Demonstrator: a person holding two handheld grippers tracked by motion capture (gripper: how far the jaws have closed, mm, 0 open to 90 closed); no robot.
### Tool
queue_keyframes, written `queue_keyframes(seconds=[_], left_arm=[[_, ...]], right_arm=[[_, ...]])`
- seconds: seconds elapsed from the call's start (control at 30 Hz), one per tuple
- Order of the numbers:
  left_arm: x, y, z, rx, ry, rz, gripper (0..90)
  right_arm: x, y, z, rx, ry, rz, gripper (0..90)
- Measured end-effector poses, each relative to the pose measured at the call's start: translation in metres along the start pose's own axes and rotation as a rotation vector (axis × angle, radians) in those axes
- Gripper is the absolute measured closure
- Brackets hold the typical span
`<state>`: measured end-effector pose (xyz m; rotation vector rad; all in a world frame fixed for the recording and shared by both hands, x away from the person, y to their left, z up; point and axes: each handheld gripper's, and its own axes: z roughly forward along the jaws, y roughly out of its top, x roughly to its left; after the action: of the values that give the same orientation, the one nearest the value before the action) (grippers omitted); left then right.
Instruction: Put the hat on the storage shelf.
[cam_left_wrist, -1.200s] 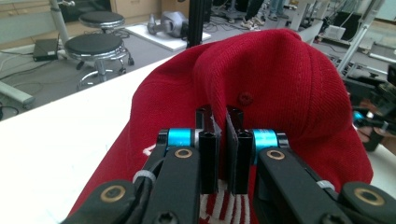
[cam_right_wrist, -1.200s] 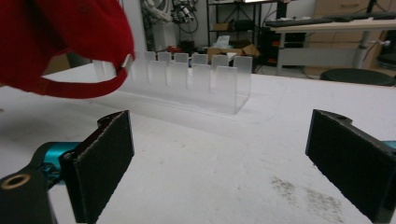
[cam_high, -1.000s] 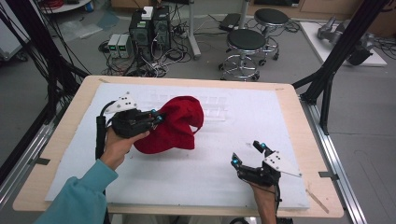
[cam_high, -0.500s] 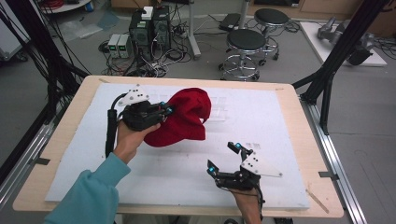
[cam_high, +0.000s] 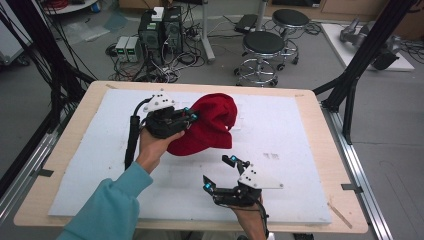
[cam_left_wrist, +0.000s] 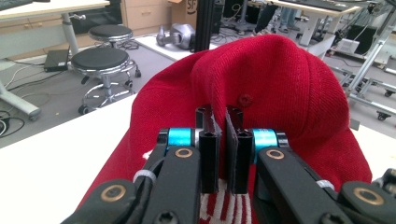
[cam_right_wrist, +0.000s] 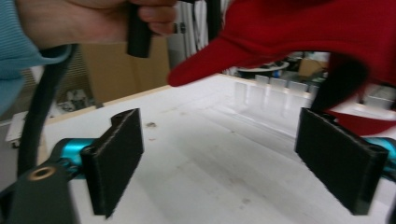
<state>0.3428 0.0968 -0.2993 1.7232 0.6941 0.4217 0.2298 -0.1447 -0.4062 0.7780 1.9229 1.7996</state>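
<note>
Your left gripper (cam_high: 192, 116) sits at the centre-left of the high view, its jaws pinched on the cap (cam_high: 212, 125), which hangs above the table (cam_high: 300, 130). Your right gripper (cam_high: 220, 172) lies lower, right of centre, apart from the cap. Two stools (cam_high: 267, 45) stand behind the table, upper right.

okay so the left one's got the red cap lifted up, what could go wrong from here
1. The left hand-held gripper pinches only a thin fold of the red cap, so the cap could slip out while it hangs above the white mat.
2. The right hand-held gripper is open just below the cap; the dangling brim could snag on its jaws as it approaches.
</note>
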Motion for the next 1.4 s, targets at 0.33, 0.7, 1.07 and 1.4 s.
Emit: queue_keyframes(seconds=[0.33,0.7,1.07,1.4], left_arm=[[-0.015,0.001,0.01,-0.017,-0.035,-0.002,85.5],[-0.022,-0.001,0.014,-0.04,-0.057,0.011,85.4],[-0.024,-0.004,0.013,-0.053,-0.065,0.012,85.5],[-0.024,-0.007,0.013,-0.052,-0.087,0.015,85.4]], right_arm=[[0.0,0.007,0.014,-0.007,0.002,0.029,16.2],[-0.005,0.011,0.023,-0.092,-0.03,0.134,35.3],[-0.007,0.011,0.025,-0.122,-0.067,0.171,62.4],[-0.017,0.01,0.021,-0.1,-0.002,0.32,84.0]])
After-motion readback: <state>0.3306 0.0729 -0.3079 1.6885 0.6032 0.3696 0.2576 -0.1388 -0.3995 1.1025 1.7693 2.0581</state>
